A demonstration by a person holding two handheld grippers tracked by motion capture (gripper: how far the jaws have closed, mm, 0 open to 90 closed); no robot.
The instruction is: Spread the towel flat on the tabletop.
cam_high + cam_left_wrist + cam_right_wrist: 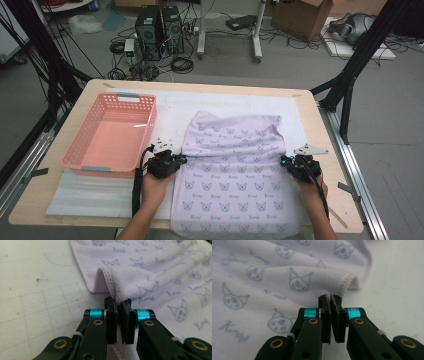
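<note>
Towel (235, 170), pale lilac with a cat-face print, lies flat on the white mat (175, 107) mid-table, near edge hanging over the table front. Left gripper (176, 161) sits at its left hem, jaws pinched tight on a raised fold of the edge. Right gripper (286, 161) sits at the right hem, jaws likewise clamped on the stitched edge. Pink basket (107, 135) stands just left of the towel, close beside the left gripper. Clear plastic sheet (85, 192) lies in front of the basket.
</note>
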